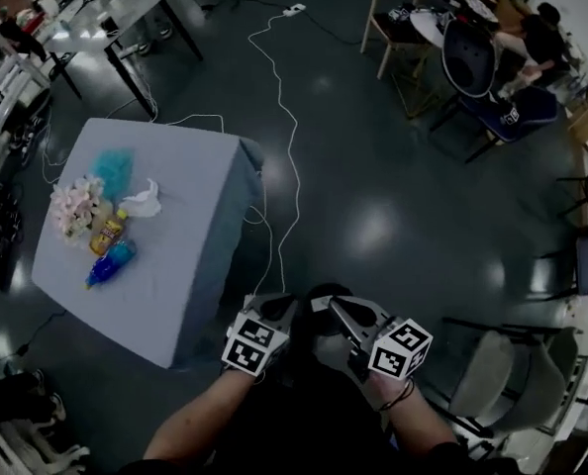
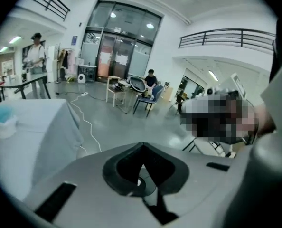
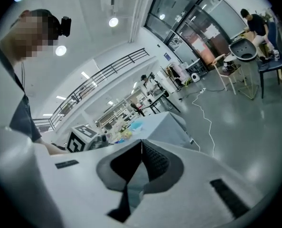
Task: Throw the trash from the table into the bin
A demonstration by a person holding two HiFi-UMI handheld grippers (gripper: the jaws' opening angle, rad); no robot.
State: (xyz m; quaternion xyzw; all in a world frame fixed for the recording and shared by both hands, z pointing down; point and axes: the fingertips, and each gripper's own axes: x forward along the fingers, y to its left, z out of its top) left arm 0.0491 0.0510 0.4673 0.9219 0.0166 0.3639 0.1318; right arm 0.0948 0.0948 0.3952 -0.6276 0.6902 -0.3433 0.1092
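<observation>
Left gripper (image 1: 277, 310) and right gripper (image 1: 336, 312): jaws closed, nothing held, off table (image 1: 190, 275) near corner. Trash (image 1: 108, 234) sits by table's left edge, up-left of both; left gripper nearer.

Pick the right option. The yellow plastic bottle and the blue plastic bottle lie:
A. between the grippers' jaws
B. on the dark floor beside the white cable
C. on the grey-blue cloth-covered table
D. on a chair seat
C: the yellow plastic bottle and the blue plastic bottle lie next to each other on the grey-blue cloth-covered table, while the left gripper and the right gripper are shut on nothing, off the table.
</observation>
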